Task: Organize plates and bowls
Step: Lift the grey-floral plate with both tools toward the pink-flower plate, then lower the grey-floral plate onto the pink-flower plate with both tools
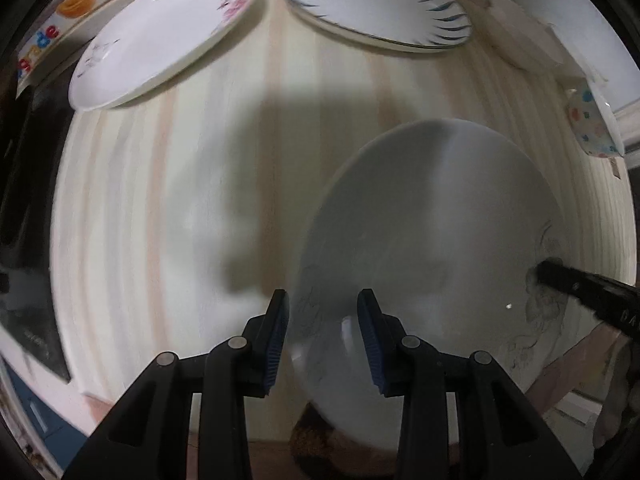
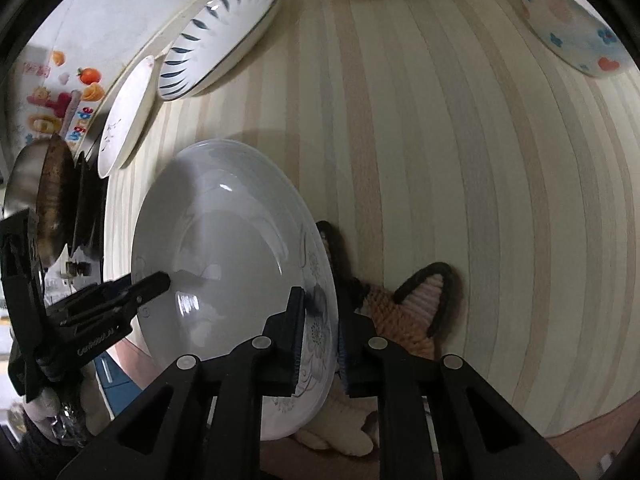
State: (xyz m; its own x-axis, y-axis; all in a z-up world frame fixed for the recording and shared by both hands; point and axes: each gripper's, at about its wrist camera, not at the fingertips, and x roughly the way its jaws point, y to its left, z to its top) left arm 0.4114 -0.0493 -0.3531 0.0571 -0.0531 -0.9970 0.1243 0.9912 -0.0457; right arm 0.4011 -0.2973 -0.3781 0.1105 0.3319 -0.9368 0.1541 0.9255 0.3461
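The left gripper (image 1: 323,336) points straight down at the table (image 1: 200,200). Its two blue pads (image 1: 276,340) stand a little way apart. The near edge of the big plate (image 1: 432,248) sits in the gap between them, but I cannot tell if the pads press on it.

The right gripper (image 2: 320,344) points steeply down too. Its jaws are almost closed and they pinch the flowered rim of the big plate (image 2: 224,264). One finger is on the inside of the plate and the other is on the outside. The plate is tipped up, off the table on this side. In the left camera the right gripper's black tip (image 1: 560,276) pokes in from the right and sits on the plate's far rim.

Under the plate lies a knitted fox toy (image 2: 404,312) with orange ears.

Far back on the table are a pink-flower plate (image 1: 160,40) and a blue-striped plate (image 1: 376,4), near each other. A spotted bowl (image 1: 596,128) sits at the right edge
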